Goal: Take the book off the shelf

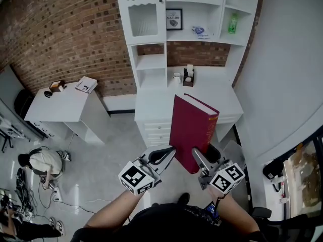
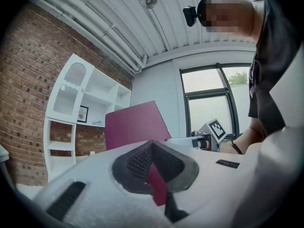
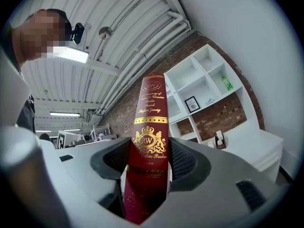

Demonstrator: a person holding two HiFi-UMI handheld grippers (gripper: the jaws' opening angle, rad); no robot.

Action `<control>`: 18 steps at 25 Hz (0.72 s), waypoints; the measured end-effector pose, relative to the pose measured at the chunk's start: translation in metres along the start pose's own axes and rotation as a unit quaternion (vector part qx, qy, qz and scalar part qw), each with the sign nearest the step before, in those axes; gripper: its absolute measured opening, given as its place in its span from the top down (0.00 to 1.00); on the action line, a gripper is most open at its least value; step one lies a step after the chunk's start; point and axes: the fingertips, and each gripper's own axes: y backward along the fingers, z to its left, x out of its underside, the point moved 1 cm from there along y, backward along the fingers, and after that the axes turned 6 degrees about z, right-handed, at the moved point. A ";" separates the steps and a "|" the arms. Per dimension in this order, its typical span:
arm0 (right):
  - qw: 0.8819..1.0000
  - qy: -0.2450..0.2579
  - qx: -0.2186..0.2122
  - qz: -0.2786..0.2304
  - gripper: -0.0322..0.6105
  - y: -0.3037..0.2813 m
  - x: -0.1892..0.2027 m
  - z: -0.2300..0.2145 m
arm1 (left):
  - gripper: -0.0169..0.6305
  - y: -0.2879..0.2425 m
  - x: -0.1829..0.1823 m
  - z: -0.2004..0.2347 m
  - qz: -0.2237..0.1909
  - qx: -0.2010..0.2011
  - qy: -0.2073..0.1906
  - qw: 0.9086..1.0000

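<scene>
Right gripper (image 1: 201, 160) clamps the burgundy book (image 1: 194, 127) by its spine, left gripper (image 1: 162, 155) pinches its cover, steadying it upright, clear of the white shelf unit (image 1: 151, 64)

The book (image 3: 149, 141) bears gold "RW" on its spine — the framed picture (image 1: 173, 19) reads "NATURE".
</scene>
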 end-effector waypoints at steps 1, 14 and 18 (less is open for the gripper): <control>1.000 -0.011 0.002 0.002 0.58 -0.002 0.009 0.009 | 0.96 0.013 0.005 -0.001 0.004 -0.001 0.001 1.000; 0.998 -0.061 0.020 0.019 0.58 0.006 0.084 0.103 | 0.96 0.123 0.040 -0.030 0.011 0.023 0.038 0.999; 0.997 -0.068 0.021 0.021 0.58 0.008 0.096 0.114 | 0.96 0.130 0.045 -0.037 0.012 0.031 0.041 0.999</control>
